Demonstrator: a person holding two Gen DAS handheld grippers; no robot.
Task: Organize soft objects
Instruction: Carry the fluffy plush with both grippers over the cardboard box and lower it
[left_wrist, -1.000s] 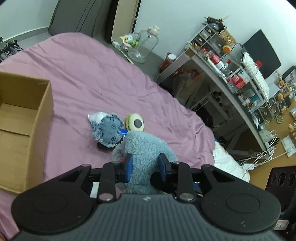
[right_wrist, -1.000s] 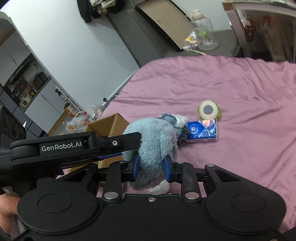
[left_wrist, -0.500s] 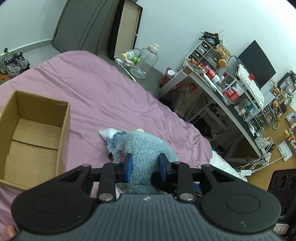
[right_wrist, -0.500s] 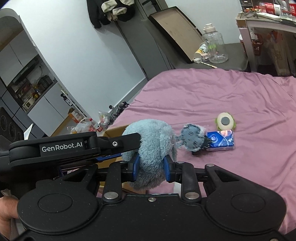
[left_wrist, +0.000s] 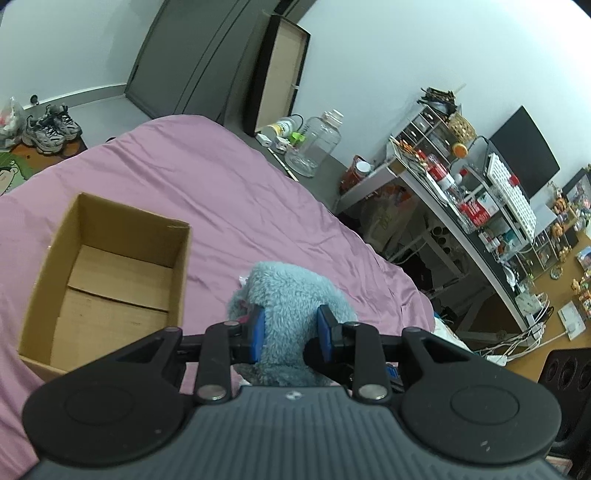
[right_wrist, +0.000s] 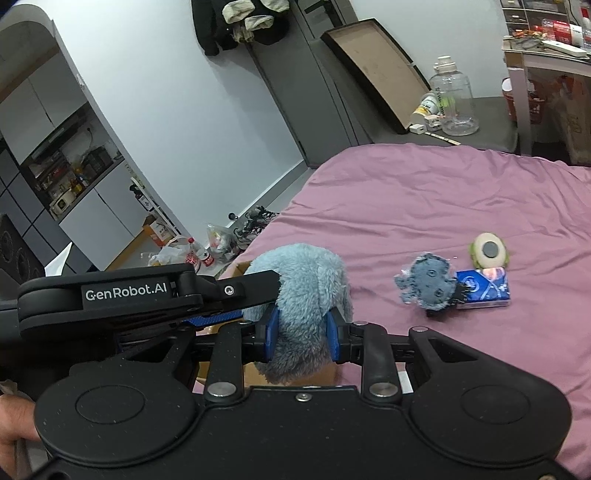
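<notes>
Low in the middle of both wrist views, the fluffy blue plush toy (left_wrist: 291, 295) is pinched from two sides: the left hand-held gripper (left_wrist: 290, 334) and the right hand-held gripper (right_wrist: 302, 338) each have their blue pads squeezed into its fur, jaws nearly closed. Both tilt downward over the pink bed (left_wrist: 207, 184). In the right view the left tool crosses in from the left edge of the frame, and a bare bit of a hand (right_wrist: 14, 421) shows at the lower left corner. The toy's underside is hidden behind the gripper bodies. At left in the left view the open cardboard box (left_wrist: 40, 291) sits on the bed with nothing inside; in the right view only slivers of it show behind the toy. At right in the right view a small grey-blue plush (right_wrist: 426, 284), a green-and-cream round toy (right_wrist: 489, 251) and a blue tissue pack (right_wrist: 484, 288) lie together on the bed.
</notes>
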